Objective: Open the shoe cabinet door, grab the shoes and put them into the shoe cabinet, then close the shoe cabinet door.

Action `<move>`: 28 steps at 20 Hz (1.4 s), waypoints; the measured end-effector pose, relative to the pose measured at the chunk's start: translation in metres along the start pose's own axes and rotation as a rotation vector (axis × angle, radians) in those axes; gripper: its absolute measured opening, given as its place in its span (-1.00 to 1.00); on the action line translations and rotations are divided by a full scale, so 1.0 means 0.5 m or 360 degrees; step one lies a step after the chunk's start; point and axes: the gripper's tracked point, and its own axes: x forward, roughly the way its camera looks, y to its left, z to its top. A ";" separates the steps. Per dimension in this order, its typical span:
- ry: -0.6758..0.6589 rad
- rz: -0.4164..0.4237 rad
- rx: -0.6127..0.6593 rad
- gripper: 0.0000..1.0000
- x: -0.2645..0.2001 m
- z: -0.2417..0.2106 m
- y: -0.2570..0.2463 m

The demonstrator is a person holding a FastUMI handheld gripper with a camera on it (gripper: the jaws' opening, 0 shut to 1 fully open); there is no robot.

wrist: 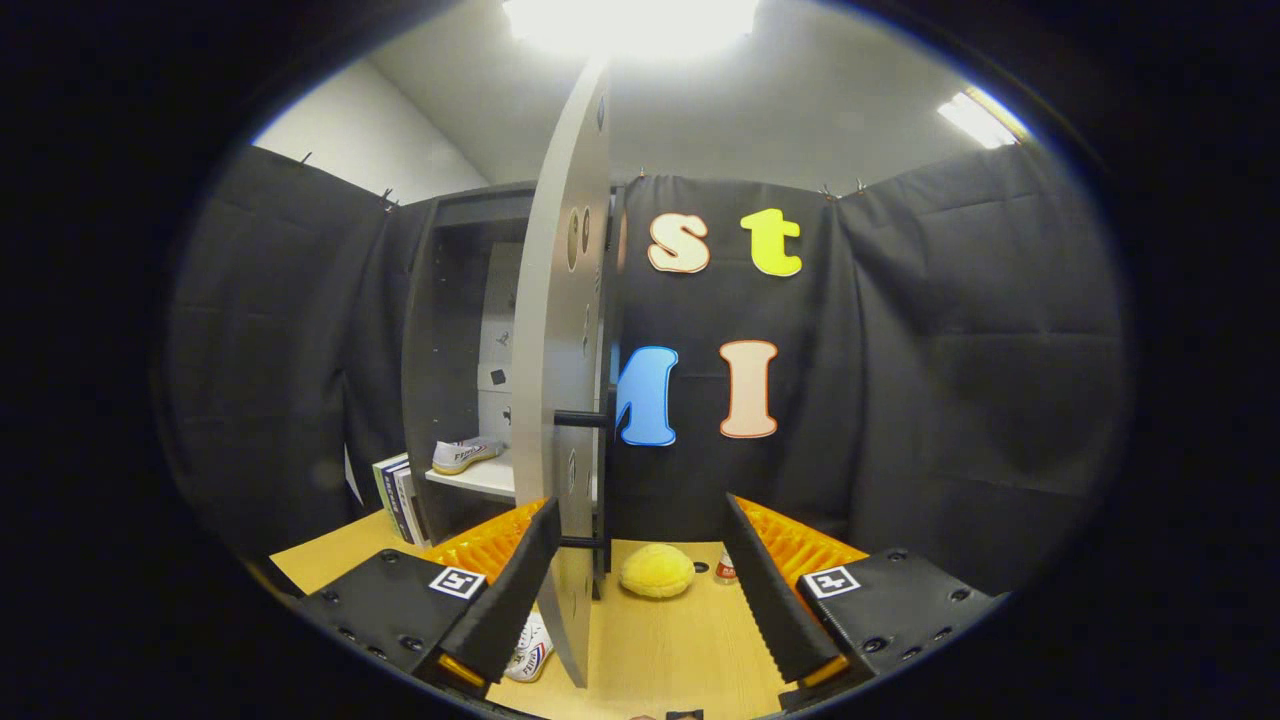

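The dark shoe cabinet [455, 300] stands against the booth wall, and its grey door [560, 300] is swung wide, edge-on toward me. A black bar handle [603, 470] is on the door's far side. My gripper [640, 505] is open; the door's edge stands between the fingers, close to the left finger, with a wide gap to the right one. One white shoe [465, 455] lies on the white shelf [485, 480] inside the cabinet. A second white shoe [530, 650] lies on the wooden table [680, 650], under the left finger and beside the door's lower edge.
A yellow round plush [657, 570] and a small bottle [727, 570] sit on the table just beyond the fingers. Several books [398, 497] stand upright to the left of the cabinet. Black cloth walls close in on all sides.
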 end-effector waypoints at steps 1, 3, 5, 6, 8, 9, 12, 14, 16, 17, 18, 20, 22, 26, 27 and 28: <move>0.0009 -0.0017 0.0014 0.98 -0.009 0.000 0.008; 0.0012 -0.0040 0.0011 0.97 -0.033 0.001 0.025; 0.0010 -0.0080 0.0026 0.97 -0.052 0.004 0.043; 0.0006 -0.0073 0.0053 0.97 -0.058 0.006 0.062; -0.0006 -0.0071 0.0083 0.97 -0.065 0.014 0.104; -0.0001 -0.0066 0.0081 0.96 -0.068 0.016 0.122; 0.0023 -0.0005 0.0053 0.97 -0.074 0.009 0.184; 0.0028 0.0079 0.0028 0.97 -0.074 0.007 0.237; 0.0041 0.0155 -0.0042 0.98 -0.062 -0.002 0.286; 0.0063 0.0186 -0.0081 0.99 -0.050 -0.013 0.314; 0.0088 0.0216 -0.0109 0.97 -0.037 -0.025 0.345; 0.0141 0.0288 -0.0141 0.96 0.000 -0.055 0.405; 0.0256 0.0372 -0.0168 0.95 0.031 -0.109 0.451; 0.0441 0.0478 -0.0236 0.96 0.116 -0.228 0.496; 0.0499 0.0492 -0.0254 0.96 0.138 -0.263 0.499; 0.0561 0.0500 -0.0265 0.96 0.164 -0.302 0.499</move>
